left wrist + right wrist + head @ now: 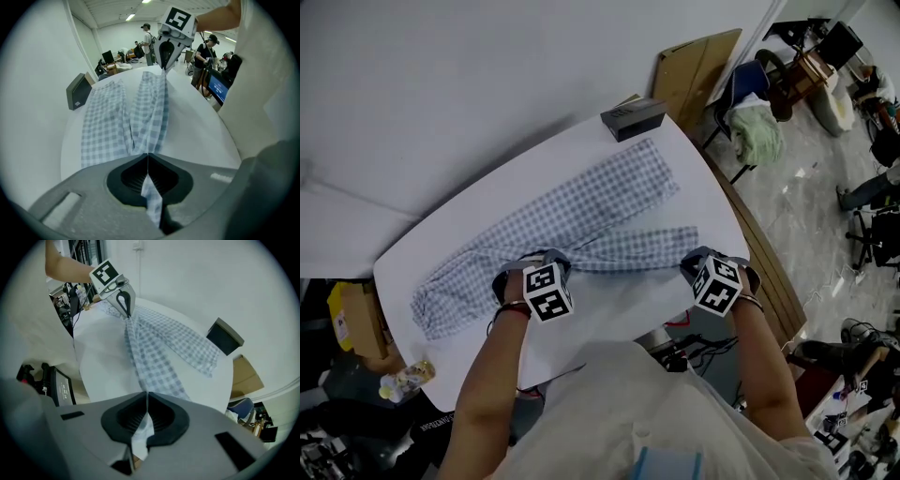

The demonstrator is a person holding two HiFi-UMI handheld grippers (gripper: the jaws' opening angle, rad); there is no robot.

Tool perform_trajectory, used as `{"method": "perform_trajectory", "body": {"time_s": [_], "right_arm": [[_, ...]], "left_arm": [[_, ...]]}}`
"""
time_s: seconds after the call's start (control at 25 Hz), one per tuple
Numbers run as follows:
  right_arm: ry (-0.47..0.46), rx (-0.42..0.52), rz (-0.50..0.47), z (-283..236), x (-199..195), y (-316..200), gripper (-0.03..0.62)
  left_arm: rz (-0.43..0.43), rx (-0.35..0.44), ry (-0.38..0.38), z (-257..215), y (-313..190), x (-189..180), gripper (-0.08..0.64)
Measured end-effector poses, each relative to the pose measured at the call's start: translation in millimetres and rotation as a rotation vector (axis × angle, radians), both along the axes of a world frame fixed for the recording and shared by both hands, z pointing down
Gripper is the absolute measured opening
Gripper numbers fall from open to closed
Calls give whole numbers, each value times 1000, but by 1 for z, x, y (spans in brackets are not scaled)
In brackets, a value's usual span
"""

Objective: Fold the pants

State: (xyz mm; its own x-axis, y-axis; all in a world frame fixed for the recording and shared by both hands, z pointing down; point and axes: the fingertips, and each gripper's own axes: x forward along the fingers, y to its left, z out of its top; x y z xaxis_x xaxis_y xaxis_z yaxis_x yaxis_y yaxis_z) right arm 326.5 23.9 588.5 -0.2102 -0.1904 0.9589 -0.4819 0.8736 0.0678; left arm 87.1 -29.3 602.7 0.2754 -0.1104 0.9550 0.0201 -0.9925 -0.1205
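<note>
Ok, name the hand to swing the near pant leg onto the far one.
Right, likely. The right tongs are shut on the hem end of the near leg, free to travel; the left tongs pinch the pants where the legs meet, better as an anchor.

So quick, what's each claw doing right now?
Left claw: closed on the checked pants.
Right claw: closed on the same pants, at a leg end.

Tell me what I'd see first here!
Blue checked pants sprawl across the white table. The left gripper and right gripper both pinch the nearer leg, close to the person. A dark box sits at the far edge.
</note>
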Motion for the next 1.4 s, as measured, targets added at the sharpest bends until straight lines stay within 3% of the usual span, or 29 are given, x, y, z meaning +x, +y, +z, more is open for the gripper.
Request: {"method": "perform_trajectory", "body": {"time_s": [0.2,0.44,1.4], "right_arm": [[15,51,4,-22,10,-39,25],[53,79,-63,-42,10,-80,25],[176,69,-336,-65,-30,-231,25]], "left_arm": [[-39,-11,37,-14,-13,2,12],[-80,-31,65,-30,-33,2,12],[-245,-81,101,-51,-123,-29,12]]}}
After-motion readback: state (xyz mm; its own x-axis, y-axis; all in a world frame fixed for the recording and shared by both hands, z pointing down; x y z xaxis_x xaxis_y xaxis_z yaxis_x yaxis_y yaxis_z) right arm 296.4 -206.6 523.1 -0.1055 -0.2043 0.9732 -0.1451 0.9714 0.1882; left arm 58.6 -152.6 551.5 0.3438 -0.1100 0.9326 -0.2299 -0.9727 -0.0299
